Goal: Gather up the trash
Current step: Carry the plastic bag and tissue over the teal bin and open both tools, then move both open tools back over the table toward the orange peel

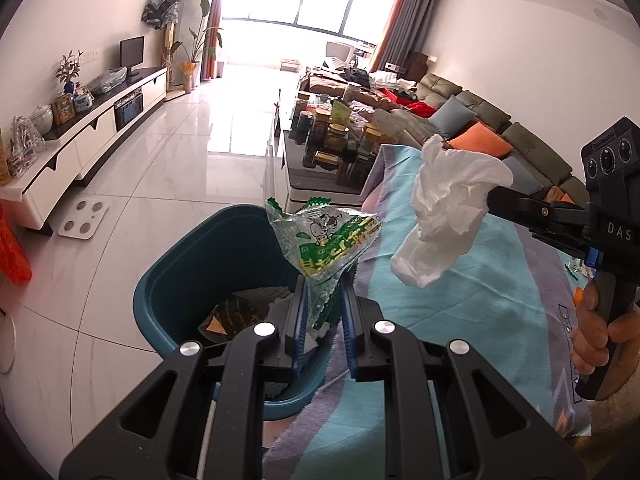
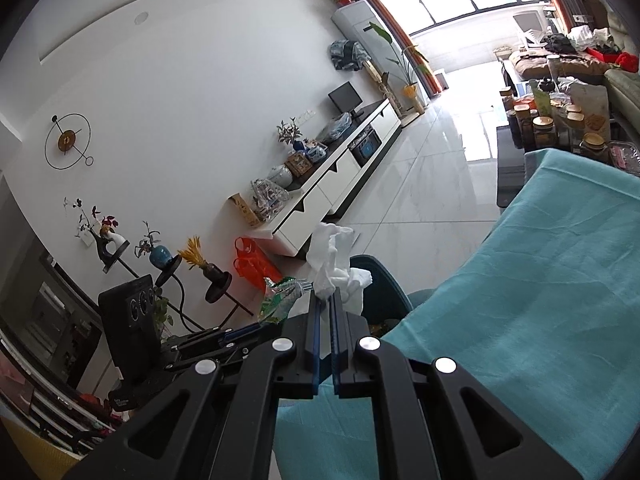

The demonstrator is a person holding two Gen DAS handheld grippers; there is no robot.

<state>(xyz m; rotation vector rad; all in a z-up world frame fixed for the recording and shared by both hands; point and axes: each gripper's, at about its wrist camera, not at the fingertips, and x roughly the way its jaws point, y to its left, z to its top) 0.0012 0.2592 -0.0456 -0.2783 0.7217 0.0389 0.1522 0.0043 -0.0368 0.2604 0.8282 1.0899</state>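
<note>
Pinching a crinkled green-printed clear snack wrapper (image 1: 325, 240), left claw (image 1: 324, 312) hangs directly above the round teal plastic bin (image 1: 176, 280) — nearer arm. Right-wrist view: right claw (image 2: 325, 300) clamps crumpled white tissue (image 2: 334, 264) just short of the rim.

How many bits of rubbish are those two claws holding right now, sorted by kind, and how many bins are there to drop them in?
Green snack wrapper, pinched in the left claw: 1
White crumpled tissue, pinched in the right claw: 1
Teal trash bin, beside the blanket-covered table: 1
Total: 3 things, 2 of them held trash.
</note>
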